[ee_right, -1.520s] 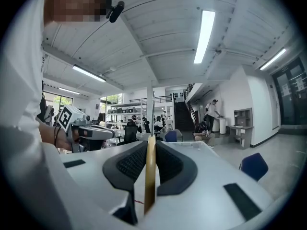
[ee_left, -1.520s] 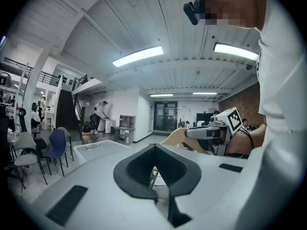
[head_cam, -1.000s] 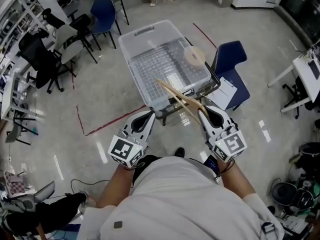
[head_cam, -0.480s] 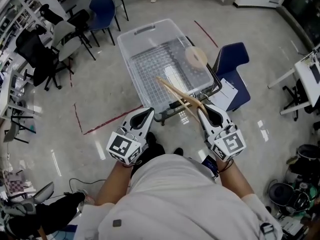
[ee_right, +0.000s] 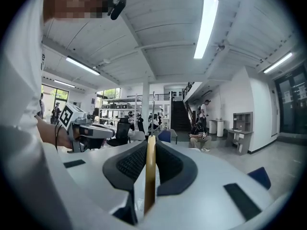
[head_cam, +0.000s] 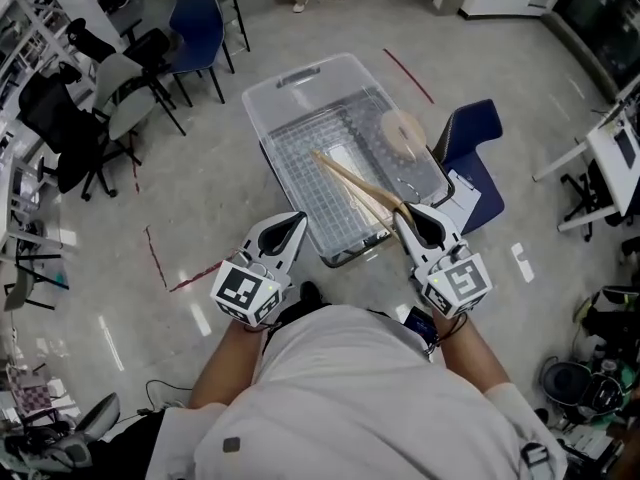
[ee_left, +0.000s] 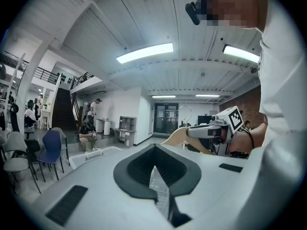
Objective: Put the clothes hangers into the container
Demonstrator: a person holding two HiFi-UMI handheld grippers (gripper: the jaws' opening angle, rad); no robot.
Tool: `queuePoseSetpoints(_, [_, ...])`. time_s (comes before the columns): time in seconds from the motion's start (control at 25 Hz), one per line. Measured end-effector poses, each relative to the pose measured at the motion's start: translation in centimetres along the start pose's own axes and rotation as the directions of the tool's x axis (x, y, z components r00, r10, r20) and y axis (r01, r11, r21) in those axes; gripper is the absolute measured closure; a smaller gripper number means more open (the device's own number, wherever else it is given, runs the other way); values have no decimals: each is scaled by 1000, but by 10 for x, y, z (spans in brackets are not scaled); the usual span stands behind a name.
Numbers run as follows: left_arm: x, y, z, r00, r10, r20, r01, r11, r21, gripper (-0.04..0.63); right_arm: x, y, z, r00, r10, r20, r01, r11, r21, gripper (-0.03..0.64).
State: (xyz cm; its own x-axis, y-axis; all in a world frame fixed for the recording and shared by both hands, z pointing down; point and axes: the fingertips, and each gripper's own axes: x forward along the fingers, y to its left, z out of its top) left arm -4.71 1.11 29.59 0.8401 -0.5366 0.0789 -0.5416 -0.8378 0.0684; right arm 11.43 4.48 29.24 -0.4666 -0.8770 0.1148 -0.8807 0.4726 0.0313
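Note:
A clear plastic container stands on the floor ahead of me. My right gripper is shut on one end of a wooden clothes hanger, which reaches out to the upper left over the container's near half. Seen edge-on in the right gripper view, the hanger stands upright between the jaws of the right gripper. My left gripper hovers at the container's near left corner, shut and holding nothing. Its jaws meet in the left gripper view, where the hanger shows off to the right.
A round beige disc lies at the container's right side. A blue chair and a paper sheet sit just right of it. More chairs stand at the upper left, a desk at the right, red tape lines on the floor.
Both grippers have moved forward together toward the container. The hanger now hangs over the container's near half, and the frame under the container has dropped out of sight.

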Motion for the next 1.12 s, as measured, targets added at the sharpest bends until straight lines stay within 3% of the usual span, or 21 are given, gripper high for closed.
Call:
queuePoseSetpoints(0.48, [-18, 91, 0, 999, -48, -6, 48, 999, -8, 580, 90, 20, 14, 999, -52, -16, 52, 999, 0, 552])
queuePoseSetpoints(1.12, [21, 131, -18, 999, 5, -41, -8, 998, -64, 580, 161, -35, -9, 996, -17, -85, 22, 999, 49, 552])
